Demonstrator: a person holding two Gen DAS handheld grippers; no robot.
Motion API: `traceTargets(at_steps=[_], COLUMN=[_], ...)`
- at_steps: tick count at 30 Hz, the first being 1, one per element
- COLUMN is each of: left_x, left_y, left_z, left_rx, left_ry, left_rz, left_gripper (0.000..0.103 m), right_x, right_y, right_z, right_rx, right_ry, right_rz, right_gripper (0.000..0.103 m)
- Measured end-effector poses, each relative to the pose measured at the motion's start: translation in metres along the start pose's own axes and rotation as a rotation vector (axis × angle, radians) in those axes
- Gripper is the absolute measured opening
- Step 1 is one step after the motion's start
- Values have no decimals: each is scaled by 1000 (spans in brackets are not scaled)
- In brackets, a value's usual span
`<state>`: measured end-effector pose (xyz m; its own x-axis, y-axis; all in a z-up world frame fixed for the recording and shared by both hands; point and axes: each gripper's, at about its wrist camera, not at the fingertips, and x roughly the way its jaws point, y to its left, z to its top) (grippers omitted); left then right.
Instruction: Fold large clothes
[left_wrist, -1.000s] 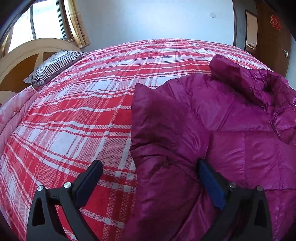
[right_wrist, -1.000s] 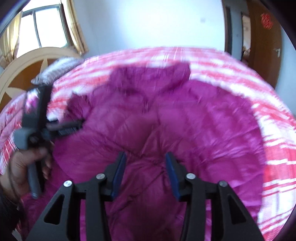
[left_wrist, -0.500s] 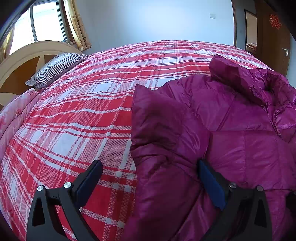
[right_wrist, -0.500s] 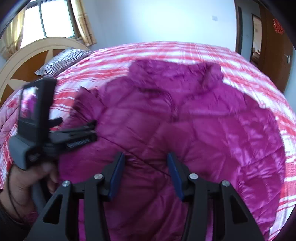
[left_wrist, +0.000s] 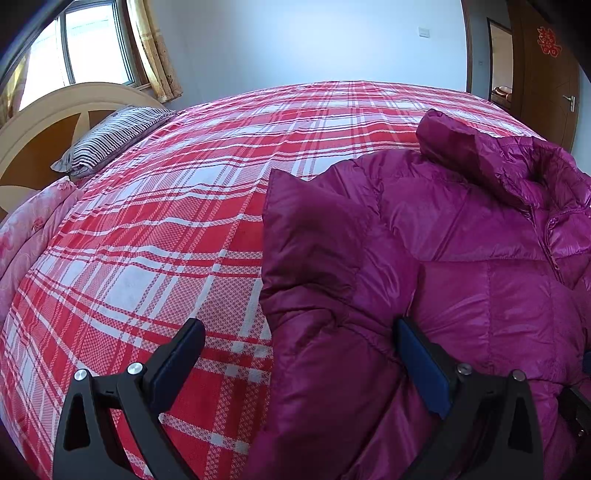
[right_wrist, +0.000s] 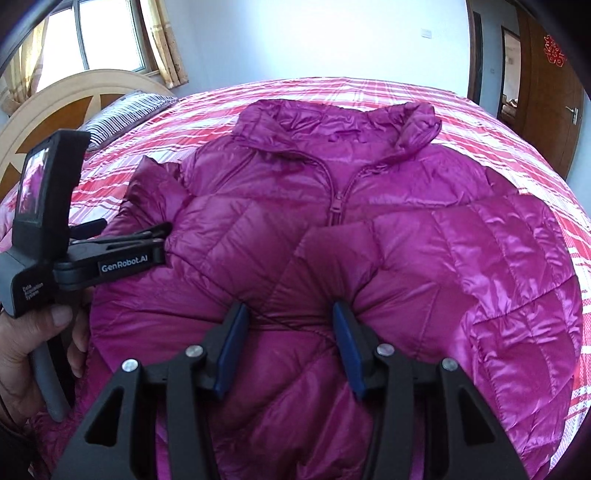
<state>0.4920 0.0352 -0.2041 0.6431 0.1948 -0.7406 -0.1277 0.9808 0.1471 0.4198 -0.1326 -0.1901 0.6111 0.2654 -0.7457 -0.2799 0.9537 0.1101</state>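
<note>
- Jacket (right_wrist: 369, 229), a magenta quilted one, lies front up on the bed (left_wrist: 166, 229), zipped, collar at the far end from both tongs.
- Left tongs (left_wrist: 301, 363) gape wide over the jacket's left edge: the right finger (left_wrist: 421, 369) presses into the puffy fabric, the left finger hangs over bare plaid bedspread. Nothing is pinched between them.
- Ahead of the left tongs a sleeve (left_wrist: 310, 240) is folded onto the jacket body, its cuff edge pointing away.
- Right tongs (right_wrist: 291, 339) stand about half open, pads dug into the jacket's lower front, a ridge of fabric bulging up between them (whether the pads truly clamp it I cannot tell).
- Ahead of the right tongs a flap of the jacket lies folded over toward the zip.
- To the left of the right tongs, a hand (right_wrist: 26, 343) holds the other gripper at the jacket's side.
- Far left beyond both tongs: a striped pillow (left_wrist: 110, 136) against the headboard (left_wrist: 55, 107).
</note>
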Motion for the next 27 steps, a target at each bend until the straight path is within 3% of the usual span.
traceTargets(at_steps=[15,21,24,27], left_x=[-1,-12,-44,-64], left_y=[-5,4,3,-6], left_z=[0,6,27,59], left_rx=[11,1,42,55], left_ry=[-4,6,-102,-168], left_rz=[15,-19,-36,-105], left_gripper=[102,102,102,102], right_x=[2,2,1,1], right_y=[3,1,2,3], right_z=[-2,-2,-3,-3], right_rx=[-17,-8,-12,-17], right_ry=[-3,-7,-10,-12], right_rz=[-19,-9,-14,-19], right_gripper=[50,50,50,50])
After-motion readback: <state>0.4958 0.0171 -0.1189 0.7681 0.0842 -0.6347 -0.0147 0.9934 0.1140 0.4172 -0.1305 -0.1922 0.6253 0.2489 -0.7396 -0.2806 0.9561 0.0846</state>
